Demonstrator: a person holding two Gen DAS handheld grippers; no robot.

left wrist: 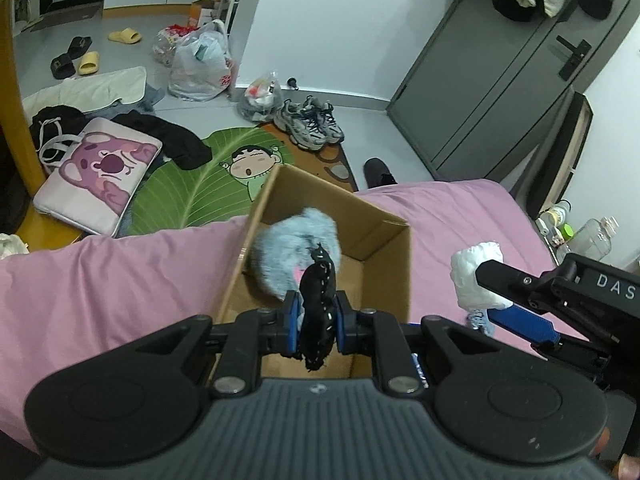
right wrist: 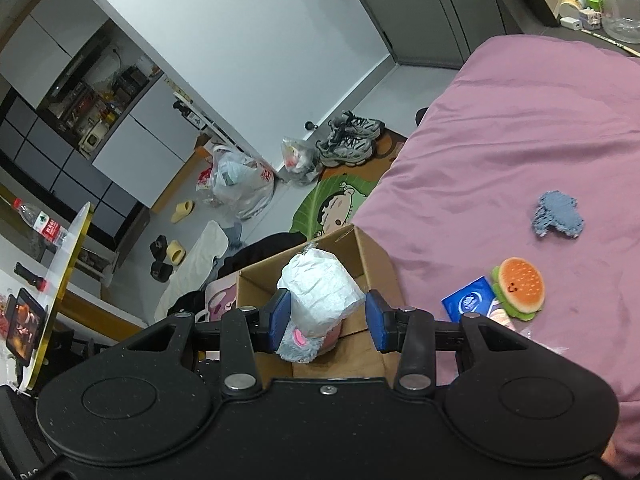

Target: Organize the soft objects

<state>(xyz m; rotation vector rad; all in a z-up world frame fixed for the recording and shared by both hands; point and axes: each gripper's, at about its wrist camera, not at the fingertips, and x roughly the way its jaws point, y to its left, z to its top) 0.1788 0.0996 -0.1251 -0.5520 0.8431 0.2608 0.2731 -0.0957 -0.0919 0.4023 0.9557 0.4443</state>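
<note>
Now, left wrist: left gripper [left wrist: 317, 322] pinches a black cloth [left wrist: 318, 304] over the box [left wrist: 384, 240], fluffy toy [left wrist: 296, 248] inside. Right wrist: right gripper [right wrist: 329, 320] is wide around a white wad [right wrist: 320, 292] above the box. Next, probably release both.

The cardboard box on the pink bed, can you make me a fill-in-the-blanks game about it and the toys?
1. The fluffy grey-blue toy lies inside the ____ box.
2. The left gripper is shut on a ____ cloth over the box.
3. The burger toy lies on the ____ bedcover.
4. The white bundle sits between the fingers of the ____ gripper.

Missing words: cardboard; black; pink; right
</note>
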